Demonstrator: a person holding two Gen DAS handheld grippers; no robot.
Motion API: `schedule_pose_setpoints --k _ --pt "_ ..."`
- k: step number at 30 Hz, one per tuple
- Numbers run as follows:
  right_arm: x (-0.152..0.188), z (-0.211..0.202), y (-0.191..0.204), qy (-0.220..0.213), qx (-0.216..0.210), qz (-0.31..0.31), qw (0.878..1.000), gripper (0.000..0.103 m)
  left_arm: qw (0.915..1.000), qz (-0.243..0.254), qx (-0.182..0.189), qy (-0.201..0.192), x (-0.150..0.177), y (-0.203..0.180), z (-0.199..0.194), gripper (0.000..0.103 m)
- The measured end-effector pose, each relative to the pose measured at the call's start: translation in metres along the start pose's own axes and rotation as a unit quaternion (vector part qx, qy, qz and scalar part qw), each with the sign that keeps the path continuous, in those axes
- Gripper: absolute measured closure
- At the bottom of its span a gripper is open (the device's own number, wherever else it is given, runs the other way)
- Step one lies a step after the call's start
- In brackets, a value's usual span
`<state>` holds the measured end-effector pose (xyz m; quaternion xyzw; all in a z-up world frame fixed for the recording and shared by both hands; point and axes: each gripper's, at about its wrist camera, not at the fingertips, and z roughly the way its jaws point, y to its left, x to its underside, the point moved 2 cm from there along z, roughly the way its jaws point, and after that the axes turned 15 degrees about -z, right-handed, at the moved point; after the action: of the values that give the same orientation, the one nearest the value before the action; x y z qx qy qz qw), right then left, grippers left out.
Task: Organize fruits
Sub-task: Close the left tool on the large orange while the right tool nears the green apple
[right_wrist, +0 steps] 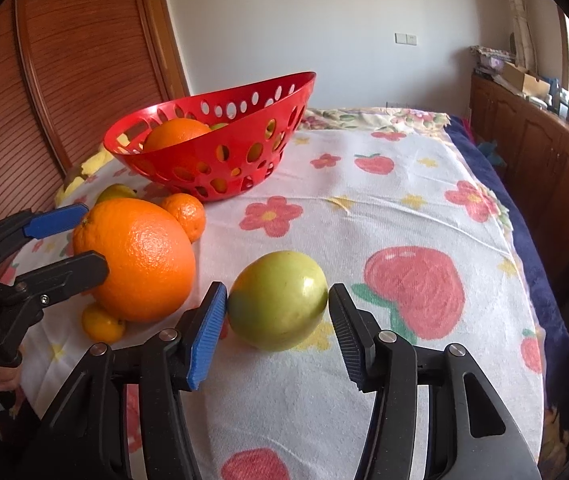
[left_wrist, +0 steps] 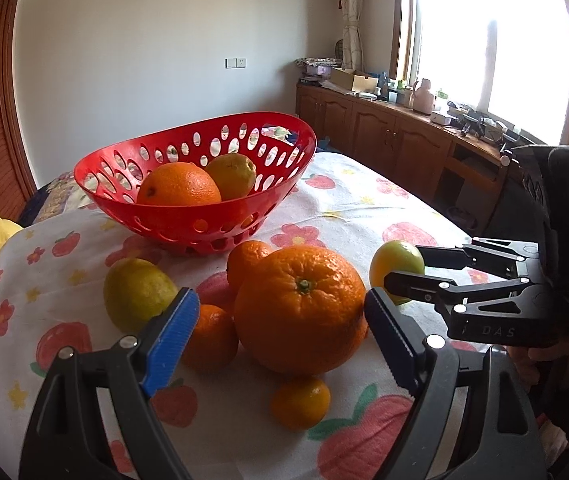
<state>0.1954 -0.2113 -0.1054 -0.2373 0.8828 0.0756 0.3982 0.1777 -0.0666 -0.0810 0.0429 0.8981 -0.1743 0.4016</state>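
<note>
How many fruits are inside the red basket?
2 that I can see in the red basket: a big orange at the front and a yellow-green fruit touching it behind. More could be hiding low behind the rim.

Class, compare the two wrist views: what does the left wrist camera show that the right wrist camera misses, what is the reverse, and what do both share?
Left wrist only: the window and the yellow-green fruit sitting clearly in the basket.
Right wrist only: the wooden door and the green fruit's full shape between open fingers.
Both: the red basket, the big orange and the floral cloth.
</note>
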Motion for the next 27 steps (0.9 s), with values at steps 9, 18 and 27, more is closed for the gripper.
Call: schedule_pose_setpoints --k 9,18,27 --pt "0.0 0.001 0.013 0.002 0.021 -0.031 0.999 0.05 0.9993 0.016 -0.007 0.032 0.003 -0.012 0.015 0.018" --pt "0.002 0.002 0.007 0.003 0.018 -0.017 1.0 0.051 0.9987 0.03 -0.011 0.039 0.003 -0.019 0.023 0.02" --pt "0.002 0.006 0.007 0.014 0.021 -0.016 1.0 0.052 0.9981 0.04 -0.008 0.045 0.002 -0.02 0.026 0.02"
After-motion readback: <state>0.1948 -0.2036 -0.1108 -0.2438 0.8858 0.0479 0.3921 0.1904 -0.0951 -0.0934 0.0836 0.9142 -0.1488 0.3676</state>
